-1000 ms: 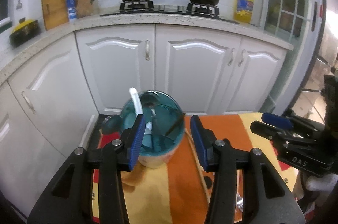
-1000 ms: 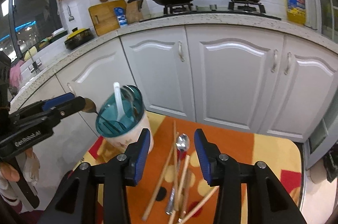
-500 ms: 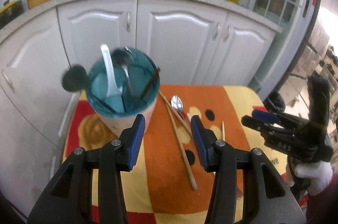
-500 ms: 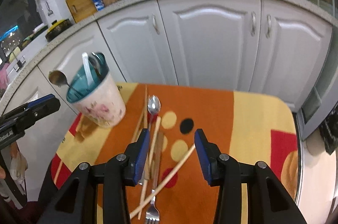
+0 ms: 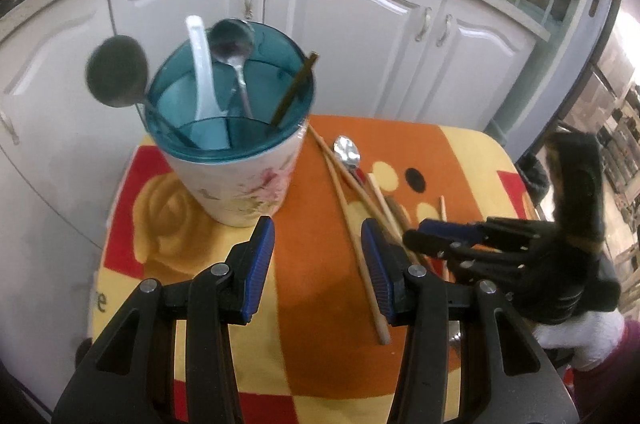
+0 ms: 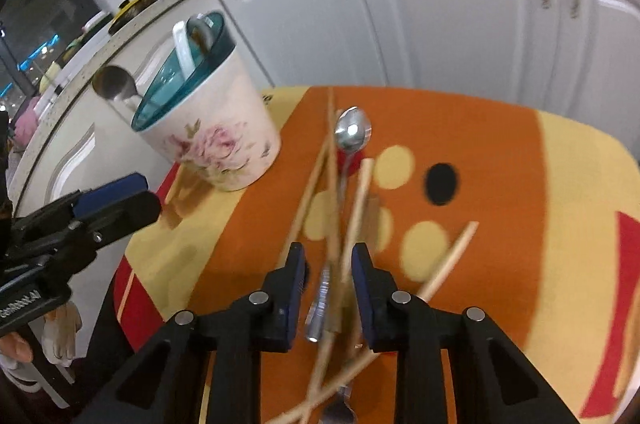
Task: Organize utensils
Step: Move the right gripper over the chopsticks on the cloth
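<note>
A floral utensil cup (image 5: 236, 180) with a teal rim stands at the cloth's far left and holds a white spoon (image 5: 200, 64), a metal spoon, a dark ladle and one chopstick. Right of it lie loose wooden chopsticks (image 5: 352, 212) and a metal spoon (image 5: 347, 149). My left gripper (image 5: 316, 236) hangs open over bare orange cloth just in front of the cup, with nothing between its fingers. My right gripper (image 6: 329, 256) is low over the pile. Its jaws are closing, with the chopsticks (image 6: 356, 200) and the handle of the metal spoon (image 6: 352, 132) between them; the pads do not visibly press.
The small table (image 6: 500, 152) wears an orange, yellow and red cloth and stands before white cabinet doors (image 5: 360, 36). A fork lies under the chopsticks at the near edge. One chopstick (image 6: 452, 256) lies apart to the right. A gloved hand (image 5: 580, 340) carries the right gripper.
Both grippers came down toward the table and tipped downward. The right gripper's jaws narrowed around the chopstick pile. The left gripper's jaws kept their width.
</note>
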Available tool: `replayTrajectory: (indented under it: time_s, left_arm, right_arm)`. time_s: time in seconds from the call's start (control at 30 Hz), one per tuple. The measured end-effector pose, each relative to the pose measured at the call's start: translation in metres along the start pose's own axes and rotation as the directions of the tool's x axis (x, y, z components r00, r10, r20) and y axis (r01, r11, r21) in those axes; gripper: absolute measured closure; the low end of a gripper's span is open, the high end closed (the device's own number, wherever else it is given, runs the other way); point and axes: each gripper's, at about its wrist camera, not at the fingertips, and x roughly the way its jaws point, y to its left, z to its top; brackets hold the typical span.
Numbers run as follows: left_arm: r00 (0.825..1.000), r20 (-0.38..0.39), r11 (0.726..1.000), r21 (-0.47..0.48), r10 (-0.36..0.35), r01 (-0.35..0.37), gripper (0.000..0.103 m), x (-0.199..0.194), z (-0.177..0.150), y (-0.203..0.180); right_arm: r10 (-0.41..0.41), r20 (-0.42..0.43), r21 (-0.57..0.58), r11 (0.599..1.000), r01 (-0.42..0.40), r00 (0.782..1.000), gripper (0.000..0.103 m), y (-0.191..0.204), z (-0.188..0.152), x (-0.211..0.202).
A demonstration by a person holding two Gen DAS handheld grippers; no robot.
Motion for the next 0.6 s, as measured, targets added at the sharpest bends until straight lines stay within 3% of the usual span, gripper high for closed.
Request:
replayTrajectory:
  time_s: [0.23, 0.5, 0.6]
  left_arm:
    - [1.000, -0.008, 1.000, -0.010, 0.005, -0.005, 0.059, 0.003, -0.002, 0.006]
    - [1.000, -0.027, 1.000, -0.007, 0.003, -0.003, 0.059, 0.012, -0.005, 0.002]
    - [0.999, -0.033, 1.000, 0.005, 0.005, -0.005, 0.059, 0.015, -0.005, -0.002]
  right_arm:
    - [-0.079, -0.055, -0.017, 0.997, 0.078, 0.995, 0.096, -0.002, 0.000, 0.025]
    - [0.047, -0.123, 0.055, 0.998, -0.040, 0.991, 0.096, 0.002, -0.015, 0.014]
    - [0.032, -0.152, 0.033, 0.999, -0.027, 0.988, 0.096, 0.010, -0.024, 0.017]
